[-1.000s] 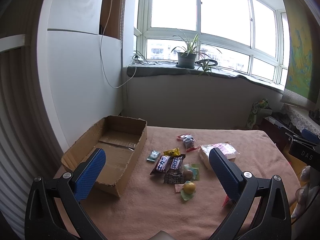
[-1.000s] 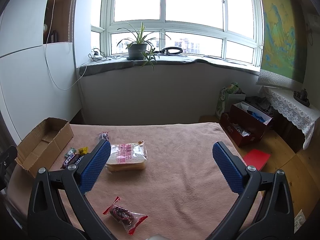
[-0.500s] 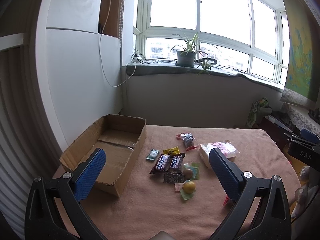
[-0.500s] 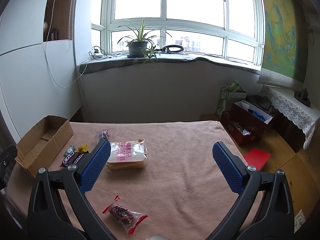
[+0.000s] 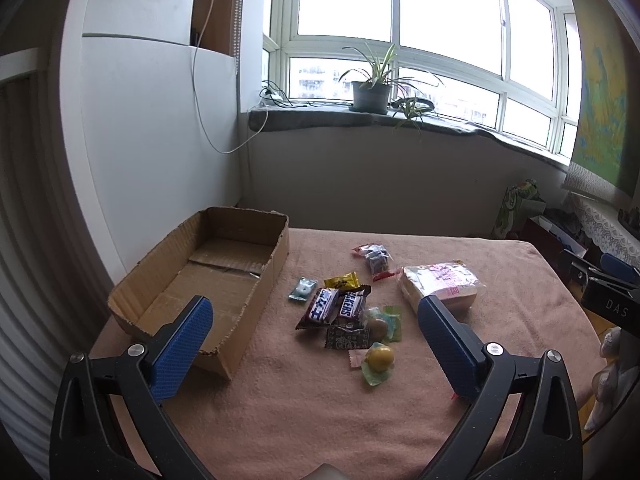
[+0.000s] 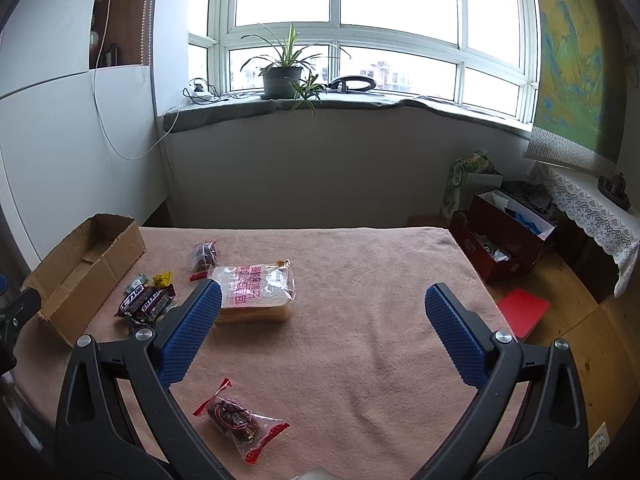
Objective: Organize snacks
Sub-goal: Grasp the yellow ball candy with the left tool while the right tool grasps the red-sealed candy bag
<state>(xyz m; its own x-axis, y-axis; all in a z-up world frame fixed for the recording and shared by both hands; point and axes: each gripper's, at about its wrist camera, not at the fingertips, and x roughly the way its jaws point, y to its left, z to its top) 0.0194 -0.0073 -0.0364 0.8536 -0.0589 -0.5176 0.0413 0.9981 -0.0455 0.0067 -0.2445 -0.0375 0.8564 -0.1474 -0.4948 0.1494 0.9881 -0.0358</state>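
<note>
An open cardboard box (image 5: 208, 276) lies at the table's left; it also shows in the right wrist view (image 6: 84, 264). A cluster of small snacks sits right of it: two chocolate bars (image 5: 338, 306), a yellow candy (image 5: 380, 358), a yellow packet (image 5: 343, 281) and a red-edged bag (image 5: 374, 260). A bagged bread loaf (image 5: 440, 286) lies further right, and shows in the right wrist view (image 6: 256, 294). A clear red-edged bag of dates (image 6: 238, 420) lies near me. My left gripper (image 5: 316, 332) is open and empty above the cluster. My right gripper (image 6: 324, 326) is open and empty over the cloth.
The table is covered by a pink cloth (image 6: 360, 280). A white wall panel (image 5: 152, 152) stands close behind the box. A red box (image 6: 504, 240) and a red booklet (image 6: 522, 310) lie on the floor to the right. A potted plant (image 6: 284, 76) stands on the windowsill.
Both views have shifted only slightly; the left gripper has tilted a little. No snack has moved and both grippers stay open.
</note>
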